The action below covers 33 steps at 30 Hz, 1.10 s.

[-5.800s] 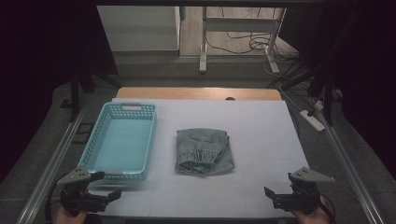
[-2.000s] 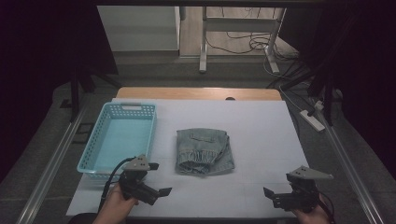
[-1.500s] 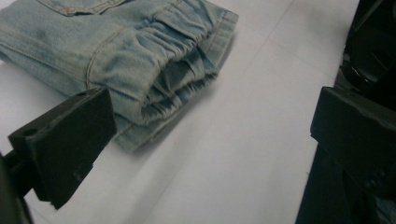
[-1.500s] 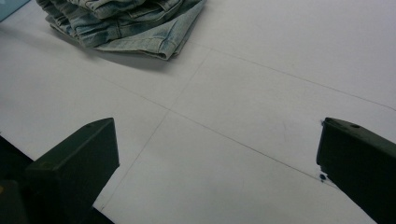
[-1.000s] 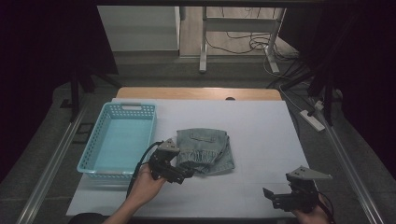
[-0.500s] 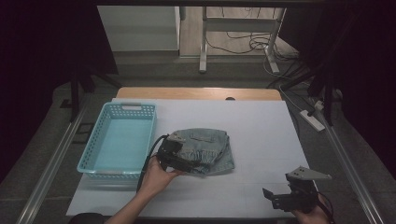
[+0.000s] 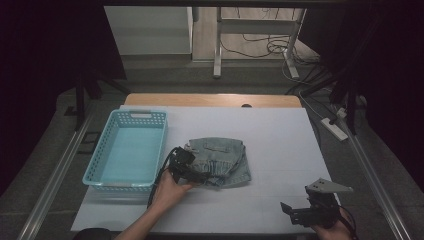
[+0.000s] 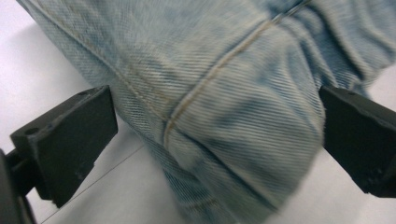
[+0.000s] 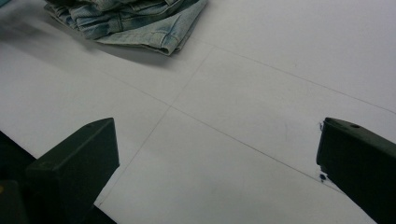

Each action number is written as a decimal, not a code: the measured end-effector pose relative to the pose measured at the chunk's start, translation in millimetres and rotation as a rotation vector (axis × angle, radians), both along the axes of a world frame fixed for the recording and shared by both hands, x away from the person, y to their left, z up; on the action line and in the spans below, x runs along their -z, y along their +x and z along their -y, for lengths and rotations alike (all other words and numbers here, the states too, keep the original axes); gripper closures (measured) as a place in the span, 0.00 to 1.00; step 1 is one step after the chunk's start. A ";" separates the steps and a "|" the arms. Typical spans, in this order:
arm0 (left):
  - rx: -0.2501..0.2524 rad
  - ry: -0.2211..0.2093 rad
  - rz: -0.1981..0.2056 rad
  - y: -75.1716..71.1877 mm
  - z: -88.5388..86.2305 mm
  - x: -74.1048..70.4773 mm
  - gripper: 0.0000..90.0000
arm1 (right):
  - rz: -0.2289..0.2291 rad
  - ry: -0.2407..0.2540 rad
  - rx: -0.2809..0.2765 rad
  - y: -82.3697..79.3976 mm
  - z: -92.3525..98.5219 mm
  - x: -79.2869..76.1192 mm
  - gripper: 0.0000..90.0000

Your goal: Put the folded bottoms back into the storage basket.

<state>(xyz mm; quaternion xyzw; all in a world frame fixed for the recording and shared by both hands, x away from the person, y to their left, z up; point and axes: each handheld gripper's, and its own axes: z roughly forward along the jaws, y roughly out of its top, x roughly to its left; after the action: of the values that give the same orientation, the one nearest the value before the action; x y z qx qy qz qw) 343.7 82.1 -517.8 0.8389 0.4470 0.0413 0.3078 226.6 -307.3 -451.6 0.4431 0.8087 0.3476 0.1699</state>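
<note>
I am at the reaching step: my left gripper sits at the near left corner of the folded jeans, jaws wide with a thick fold of denim between them, not yet pinched. Next, I judge, I must close on that fold firmly enough to take all layers, then lift toward the blue basket just beside it. The jeans lie mid-worktop, pale washed denim, folded into a squarish stack with tan seams. My right gripper rests at the near right edge, jaws wide, empty
</note>
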 end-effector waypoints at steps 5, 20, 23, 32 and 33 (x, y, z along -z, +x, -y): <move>-0.016 -0.062 -0.068 5.4 -5.8 12.2 0.01 | 0.000 0.001 0.000 -0.1 0.4 0.0 0.00; 0.015 -0.042 -0.008 -7.1 -6.1 9.0 0.40 | 0.010 -0.029 -0.016 -0.8 -4.0 -0.1 0.00; 0.020 -0.062 0.001 -8.3 -7.5 10.0 0.47 | 0.026 -0.046 -0.029 -1.9 -6.4 -0.7 0.00; 0.032 -0.046 0.018 -10.7 -4.9 7.5 0.58 | 0.097 0.035 -0.095 -4.7 -19.9 -8.1 0.00; 0.035 -0.044 0.025 -11.1 -4.7 7.6 0.58 | 0.106 0.041 -0.105 -4.7 -21.8 -9.2 0.00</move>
<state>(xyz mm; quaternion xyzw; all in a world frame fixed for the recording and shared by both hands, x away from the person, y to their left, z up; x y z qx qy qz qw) 332.6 86.8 -525.4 0.8392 0.4290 0.0365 0.3323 221.8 -285.5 -442.4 0.3844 0.8133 0.3955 0.1851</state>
